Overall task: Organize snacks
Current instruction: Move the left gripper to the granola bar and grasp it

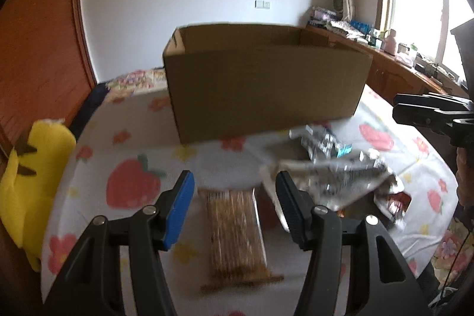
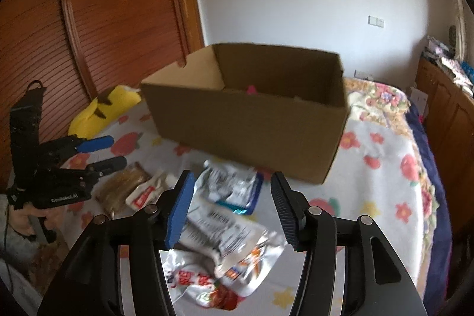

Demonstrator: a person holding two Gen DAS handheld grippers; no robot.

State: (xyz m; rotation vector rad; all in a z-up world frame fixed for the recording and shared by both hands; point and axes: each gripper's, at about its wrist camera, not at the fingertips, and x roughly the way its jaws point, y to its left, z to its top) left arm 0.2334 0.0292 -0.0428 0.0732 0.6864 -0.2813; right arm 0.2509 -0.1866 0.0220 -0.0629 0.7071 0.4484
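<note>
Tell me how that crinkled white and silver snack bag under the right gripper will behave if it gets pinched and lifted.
The white and silver snack bag looks creased and collapsed, so it will probably flop and sag from one pinched edge. Its glossy film may slip between the pads. It looks thin, so probably light.

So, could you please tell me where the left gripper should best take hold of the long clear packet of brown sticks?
Probably across the middle of the long clear packet of brown sticks, from above. It lies flat on the bedcover, lengthwise between the fingers of the open left gripper, so its narrow width fits them.
</note>
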